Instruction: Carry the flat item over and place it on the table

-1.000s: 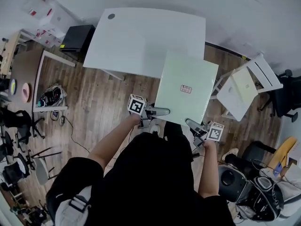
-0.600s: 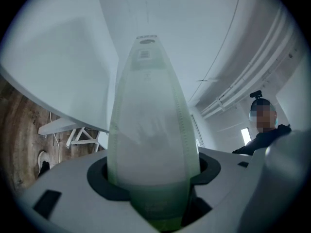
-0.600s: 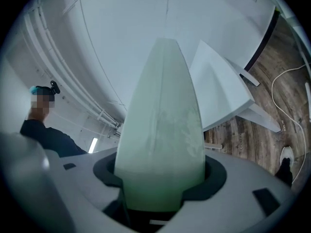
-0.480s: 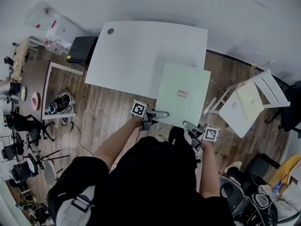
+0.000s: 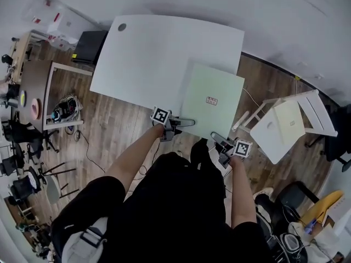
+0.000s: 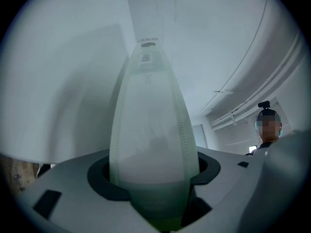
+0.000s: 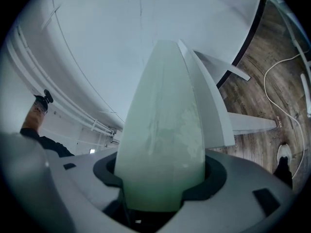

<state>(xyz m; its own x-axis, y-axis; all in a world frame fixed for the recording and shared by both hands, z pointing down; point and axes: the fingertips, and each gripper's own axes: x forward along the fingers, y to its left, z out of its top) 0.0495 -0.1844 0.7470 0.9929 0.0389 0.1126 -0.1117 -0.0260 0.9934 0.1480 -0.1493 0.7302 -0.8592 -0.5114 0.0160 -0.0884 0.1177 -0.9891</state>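
Floorboards [image 5: 115, 133] of brown wood run under the whole scene. On them stands the white table [image 5: 159, 53], a wide top with a small dark hole [image 5: 122, 27] near its far left corner.

The flat item [image 5: 213, 92], a pale green square panel, is held roughly level at the table's near right corner. Its far part overlaps the tabletop, and its near part juts past the table's near edge, over the floor. Whether it touches the tabletop cannot be told.

A white folding chair [image 5: 285, 122] stands off the table's right side, well apart from it. A black box [image 5: 90, 41] sits on the floor just beside the table's left end.

The left gripper [image 5: 185, 123] has its jaws clamped on the panel's near edge, at the corner just off the table's near edge. The right gripper [image 5: 216, 138] pinches the same edge at the other corner, farther from the table. Each gripper's own view shows the green panel squeezed between the two jaws.

A small label [image 5: 211, 101] sits near the panel's middle, beyond the table's edge.
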